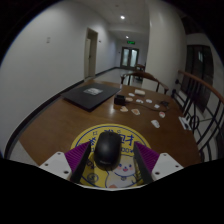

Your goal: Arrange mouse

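Observation:
A black mouse [105, 150] lies on a round yellow mouse pad [84, 138] printed with a cartoon cat [122, 172]. The pad rests on the near part of a wooden table [55, 125]. My gripper [111, 165] is open, with its purple fingers [77, 160] on either side of the mouse. The mouse stands between them with a gap at each side and rests on the pad.
A flat dark mat or laptop [88, 97] lies on the table's far left. Several small white items [142, 101] are scattered beyond the pad towards the far right. A railing and chairs [190, 95] stand to the right, with a corridor and door [130, 55] beyond.

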`<state>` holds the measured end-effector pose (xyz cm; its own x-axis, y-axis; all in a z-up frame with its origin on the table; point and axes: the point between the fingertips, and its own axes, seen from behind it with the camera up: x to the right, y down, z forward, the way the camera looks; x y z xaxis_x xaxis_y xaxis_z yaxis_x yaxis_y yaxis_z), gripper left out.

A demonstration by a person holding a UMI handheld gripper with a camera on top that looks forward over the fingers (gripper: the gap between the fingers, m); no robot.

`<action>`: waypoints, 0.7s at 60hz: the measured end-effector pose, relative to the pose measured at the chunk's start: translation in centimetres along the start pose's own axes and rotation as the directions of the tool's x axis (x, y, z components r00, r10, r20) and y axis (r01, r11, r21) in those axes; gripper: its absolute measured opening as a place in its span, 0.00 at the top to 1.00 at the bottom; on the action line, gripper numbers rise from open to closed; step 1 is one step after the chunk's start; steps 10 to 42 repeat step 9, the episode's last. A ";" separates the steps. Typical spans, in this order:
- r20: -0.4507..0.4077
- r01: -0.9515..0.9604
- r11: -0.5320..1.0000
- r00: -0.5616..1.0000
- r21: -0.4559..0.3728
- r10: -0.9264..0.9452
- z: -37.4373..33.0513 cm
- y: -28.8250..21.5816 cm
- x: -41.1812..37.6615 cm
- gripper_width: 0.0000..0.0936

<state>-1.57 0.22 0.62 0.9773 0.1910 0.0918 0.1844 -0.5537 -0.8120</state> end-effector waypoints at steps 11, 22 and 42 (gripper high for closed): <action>0.063 -0.030 0.999 0.998 0.033 0.028 -5.7 0.3 1.0 0.09; 0.063 -0.030 0.999 0.998 0.033 0.028 -5.7 0.3 1.0 0.09; 0.063 -0.030 0.999 0.998 0.033 0.028 -5.7 0.3 1.0 0.09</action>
